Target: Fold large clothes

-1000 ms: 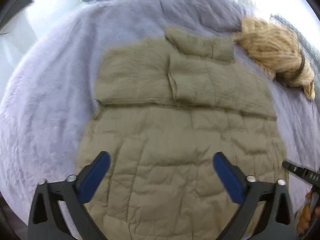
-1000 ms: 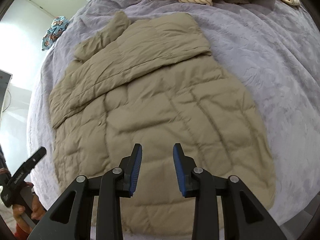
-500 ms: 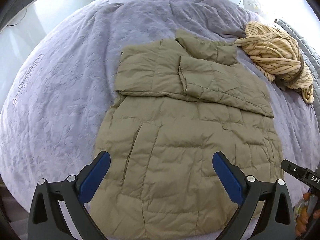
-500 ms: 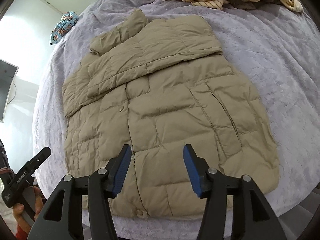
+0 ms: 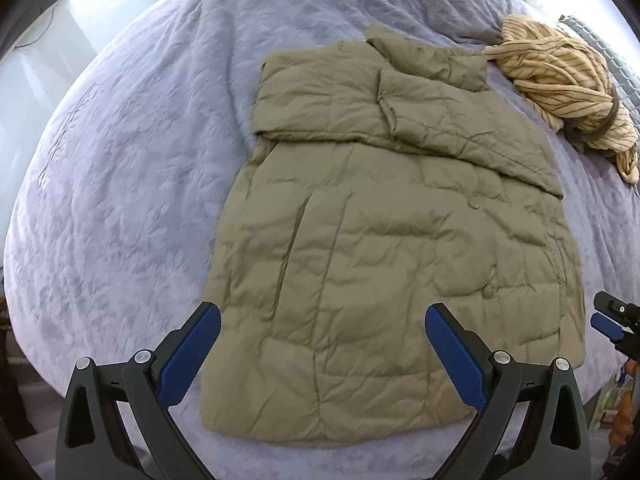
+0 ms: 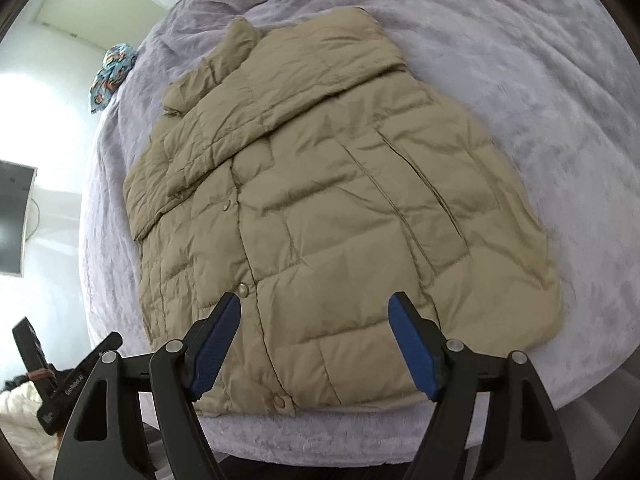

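A khaki quilted puffer jacket [image 5: 384,240] lies flat, front up, on a lavender bed cover [image 5: 132,184], with both sleeves folded across its chest. It also shows in the right wrist view [image 6: 332,208]. My left gripper [image 5: 320,324] is open and empty, hovering above the jacket's hem. My right gripper [image 6: 314,320] is open and empty, also above the hem near the snap placket. The right gripper's tip shows at the right edge of the left wrist view [image 5: 612,320].
A striped cream garment [image 5: 568,80] is bunched at the far right of the bed. A patterned blue cloth [image 6: 114,68] lies at the far edge. The bed's near edge [image 6: 360,436] runs just beyond the jacket's hem. A dark screen [image 6: 12,216] stands at the left.
Both grippers have pulled back and up from the jacket, so more of the bed shows. The right gripper's jaws have opened from nearly closed to wide.
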### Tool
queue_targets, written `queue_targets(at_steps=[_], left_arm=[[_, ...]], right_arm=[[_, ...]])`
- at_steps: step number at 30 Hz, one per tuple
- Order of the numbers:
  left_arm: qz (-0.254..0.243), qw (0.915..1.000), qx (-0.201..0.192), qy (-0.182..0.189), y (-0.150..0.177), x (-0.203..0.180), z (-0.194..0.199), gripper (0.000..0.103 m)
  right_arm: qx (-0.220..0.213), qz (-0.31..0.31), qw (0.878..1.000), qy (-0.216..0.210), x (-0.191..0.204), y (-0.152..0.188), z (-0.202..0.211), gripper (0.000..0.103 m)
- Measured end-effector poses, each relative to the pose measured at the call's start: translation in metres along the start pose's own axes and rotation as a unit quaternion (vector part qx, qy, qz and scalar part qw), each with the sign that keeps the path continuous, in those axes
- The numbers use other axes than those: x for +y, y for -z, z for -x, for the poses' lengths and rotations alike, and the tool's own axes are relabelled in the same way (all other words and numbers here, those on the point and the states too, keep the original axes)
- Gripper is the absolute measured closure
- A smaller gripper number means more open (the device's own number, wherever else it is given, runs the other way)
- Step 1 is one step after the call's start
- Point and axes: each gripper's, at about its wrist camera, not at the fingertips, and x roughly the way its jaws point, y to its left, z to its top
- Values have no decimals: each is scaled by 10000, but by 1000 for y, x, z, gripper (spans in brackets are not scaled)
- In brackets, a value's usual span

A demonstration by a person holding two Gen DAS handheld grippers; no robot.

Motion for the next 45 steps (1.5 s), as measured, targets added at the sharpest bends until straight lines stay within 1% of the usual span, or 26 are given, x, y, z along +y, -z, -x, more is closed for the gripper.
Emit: queue_targets(at_steps=[1,2,3,15,17,20,21,22,24,25,28,32,36,40,43,45], left_arm=[[-4,10000,9,-18,2,1,0,1],[-10,10000,18,-37,2,1,0,1],[-14,10000,34,-53,4,2,0,1],[-89,9997,216,-120,13,6,-9,1],[-66,9996,259,-125,15,8,-12,1],[-13,9992,361,-153,20,13,-17,1],[-2,9991,400,-169,21,14,-19,1],[7,9988,452,-194,24,16,-21,1],[-4,9984,512,-239,28,18,-25,1],[-13,9982,544,-247,29,18,-26,1],[-14,9978,621,-227,33,19,-29,1],[106,9971,744,-83,37,25,-33,1],[347,9955,874,143,43,40,-39,1],[695,9918,969,467,53,62,-41,1],[745,9891,1118,605,62,72,-44,1],[719,9857,1302,788,71,77,-48,1]], right_arm=[[17,-38,10000,-19,-2,2,0,23],[40,-55,10000,-38,-3,3,-1,13],[65,-71,9999,-71,-4,4,-2,12],[297,-285,9987,-290,-11,12,-13,11],[294,-345,9985,-310,-13,13,-14,11],[180,-434,9984,-328,-18,15,-13,11],[122,-461,9983,-330,-21,16,-12,11],[86,-482,9983,-324,-24,16,-12,0],[-16,-572,9976,-381,-29,18,-10,0],[3,-645,9971,-406,-34,19,-11,0],[232,-845,9951,-466,-47,22,-17,0],[457,-1162,9911,-465,-68,27,-22,0],[540,-1491,9863,-444,-87,34,-23,0],[536,-1764,9811,-585,-104,39,-21,0],[530,-1897,9778,-716,-114,43,-18,0],[544,-1969,9756,-805,-121,47,-17,0]])
